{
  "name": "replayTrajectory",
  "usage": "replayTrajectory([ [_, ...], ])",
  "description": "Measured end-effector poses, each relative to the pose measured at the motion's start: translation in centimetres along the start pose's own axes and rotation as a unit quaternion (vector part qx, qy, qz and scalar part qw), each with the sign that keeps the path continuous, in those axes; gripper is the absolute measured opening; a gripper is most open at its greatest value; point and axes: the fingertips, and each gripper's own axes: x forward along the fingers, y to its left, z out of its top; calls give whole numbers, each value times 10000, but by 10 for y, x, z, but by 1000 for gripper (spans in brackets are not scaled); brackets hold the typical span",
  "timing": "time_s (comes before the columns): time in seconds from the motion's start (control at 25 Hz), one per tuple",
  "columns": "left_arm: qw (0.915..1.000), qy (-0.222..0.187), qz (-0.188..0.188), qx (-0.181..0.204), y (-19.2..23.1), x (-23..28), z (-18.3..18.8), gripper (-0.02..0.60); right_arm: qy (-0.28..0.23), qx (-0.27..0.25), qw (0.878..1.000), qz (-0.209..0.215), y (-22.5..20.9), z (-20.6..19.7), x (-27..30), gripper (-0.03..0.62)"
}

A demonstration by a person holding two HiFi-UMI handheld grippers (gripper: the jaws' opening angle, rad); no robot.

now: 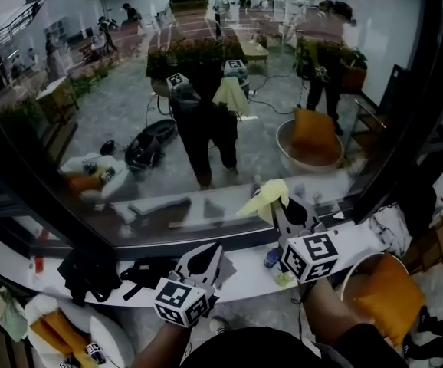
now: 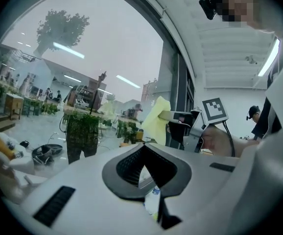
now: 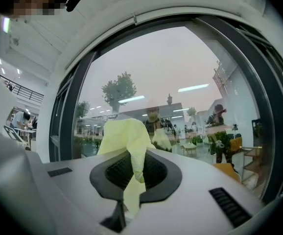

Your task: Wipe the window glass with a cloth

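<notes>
The window glass [image 1: 206, 75] fills the head view and mirrors the person and both grippers. My right gripper [image 1: 281, 205] is held up close to the lower part of the pane, shut on a pale yellow cloth [image 1: 266, 198]. In the right gripper view the cloth [image 3: 124, 136] bunches up between the jaws of the right gripper [image 3: 134, 153], with the glass [image 3: 180, 82] just ahead. My left gripper [image 1: 206, 261] hangs lower, over the sill, shut with nothing in it. The left gripper view shows the left gripper [image 2: 142, 148] and, to its right, the cloth [image 2: 157, 120].
A white sill [image 1: 244, 282] runs under the glass with black items [image 1: 91, 271] on it and a small bottle [image 1: 274, 257]. A dark window frame [image 1: 405, 129] stands at the right. A round chair with an orange cushion [image 1: 386, 297] sits at lower right.
</notes>
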Motion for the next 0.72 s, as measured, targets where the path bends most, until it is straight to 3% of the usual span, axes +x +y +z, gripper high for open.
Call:
replayTrajectory([
  [0.36,9997,185,-152,-102,-98,33,-32,-2,296,206,9993,-126,-55,-34,-106,37],
  [0.72,9995,220,-128,-188,-163,39,-54,-2,443,117,9989,35,-70,-57,-174,37],
])
